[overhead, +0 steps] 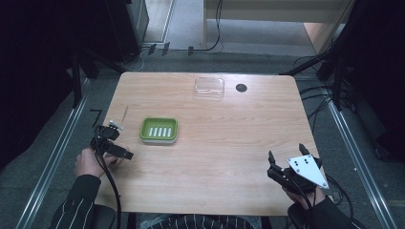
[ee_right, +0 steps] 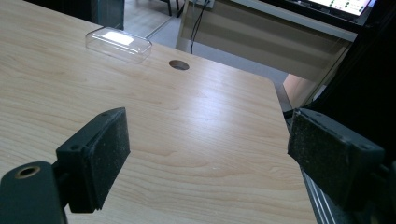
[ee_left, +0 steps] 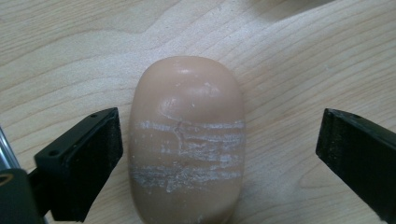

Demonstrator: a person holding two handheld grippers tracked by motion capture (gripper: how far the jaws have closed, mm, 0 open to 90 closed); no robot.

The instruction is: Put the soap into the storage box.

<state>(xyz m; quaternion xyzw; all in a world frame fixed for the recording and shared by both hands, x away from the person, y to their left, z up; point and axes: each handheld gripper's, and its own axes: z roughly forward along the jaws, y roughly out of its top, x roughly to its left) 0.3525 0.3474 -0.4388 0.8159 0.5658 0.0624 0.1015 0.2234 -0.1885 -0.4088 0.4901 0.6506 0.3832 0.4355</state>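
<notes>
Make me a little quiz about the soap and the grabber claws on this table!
1. True or false: the soap bar lies between the left gripper jaws, not yet squeezed.
2. What colour is the soap dish? A) red B) green C) blue
3. What clear thing sits at the table's far edge, near the round hole?

Key:
1. True; there are gaps on both sides of the soap.
2. B
3. The clear plastic lid. The right gripper stands open over bare wood, well short of it.
</notes>
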